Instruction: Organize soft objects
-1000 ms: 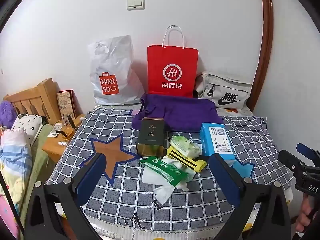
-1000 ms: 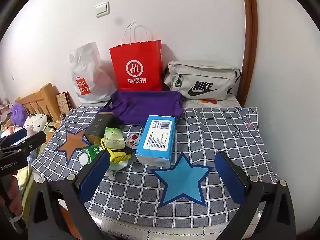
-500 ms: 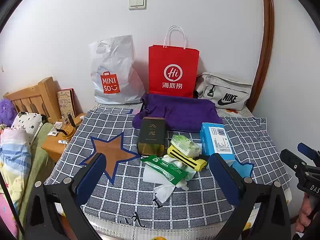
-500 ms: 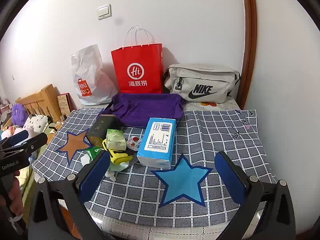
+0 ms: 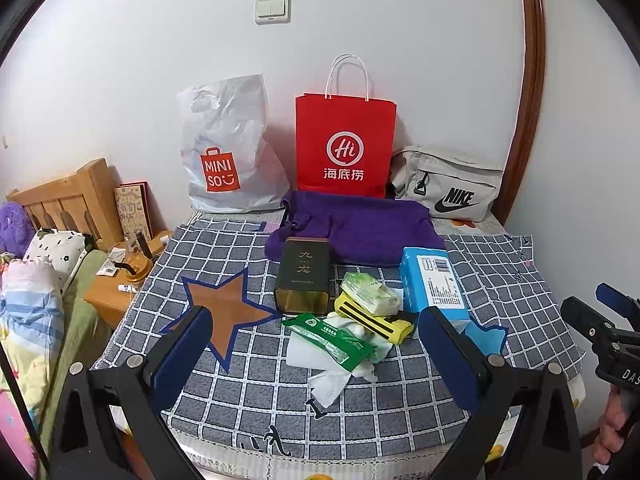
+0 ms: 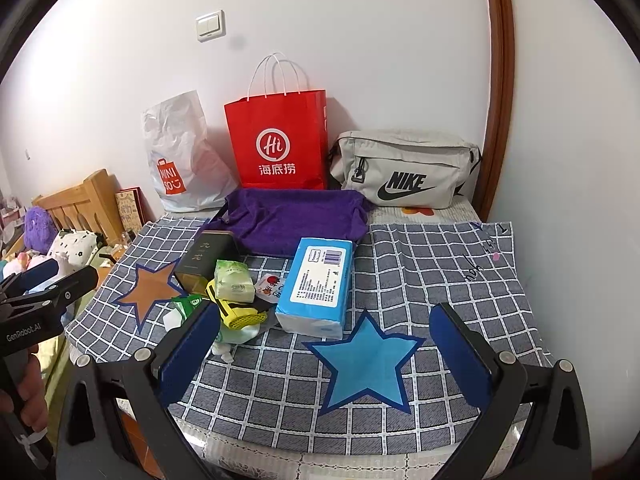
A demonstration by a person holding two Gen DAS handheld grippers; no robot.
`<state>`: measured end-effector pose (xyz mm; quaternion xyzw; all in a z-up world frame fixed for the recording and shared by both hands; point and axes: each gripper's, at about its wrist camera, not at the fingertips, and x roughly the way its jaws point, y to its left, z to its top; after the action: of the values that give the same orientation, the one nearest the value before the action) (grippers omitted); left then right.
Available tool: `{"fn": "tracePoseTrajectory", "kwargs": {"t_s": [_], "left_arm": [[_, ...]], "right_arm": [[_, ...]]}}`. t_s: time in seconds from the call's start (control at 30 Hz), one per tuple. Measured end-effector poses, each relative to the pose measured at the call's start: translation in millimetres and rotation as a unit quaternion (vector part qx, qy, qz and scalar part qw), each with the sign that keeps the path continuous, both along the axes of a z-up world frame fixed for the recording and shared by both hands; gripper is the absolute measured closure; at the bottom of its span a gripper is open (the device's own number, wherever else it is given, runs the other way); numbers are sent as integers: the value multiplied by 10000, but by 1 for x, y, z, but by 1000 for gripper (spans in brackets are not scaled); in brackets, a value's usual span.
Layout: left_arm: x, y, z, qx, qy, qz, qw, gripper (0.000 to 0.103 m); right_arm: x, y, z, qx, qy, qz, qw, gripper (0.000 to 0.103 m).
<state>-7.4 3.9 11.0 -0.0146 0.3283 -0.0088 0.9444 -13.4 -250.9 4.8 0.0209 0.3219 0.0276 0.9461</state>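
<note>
- Fingers of left gripper and right gripper spread wide, empty.
- Barely shifted since a second ago; blue tissue pack untouched on worktop, nothing organized yet.

Blue tissue pack lies flat beside crumpled green wipes packet, purple towel behind.

Background items: wall, bedside area and hard goods on the table.

A light switch is mounted on the white wall above a red paper bag, which stands upright between a white plastic bag and a grey waist bag. A dark tin lies on the checked tablecloth. A wooden headboard and a nightstand stand to the left.
</note>
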Motion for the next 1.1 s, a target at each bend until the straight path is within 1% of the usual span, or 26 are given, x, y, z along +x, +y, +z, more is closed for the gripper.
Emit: {"fn": "tracePoseTrajectory", "kwargs": {"t_s": [1.1], "left_arm": [[-2,0,-1,27,-31,9,10000,0]], "right_arm": [[-3,-1,2,24,-60,13,10000,0]]}}
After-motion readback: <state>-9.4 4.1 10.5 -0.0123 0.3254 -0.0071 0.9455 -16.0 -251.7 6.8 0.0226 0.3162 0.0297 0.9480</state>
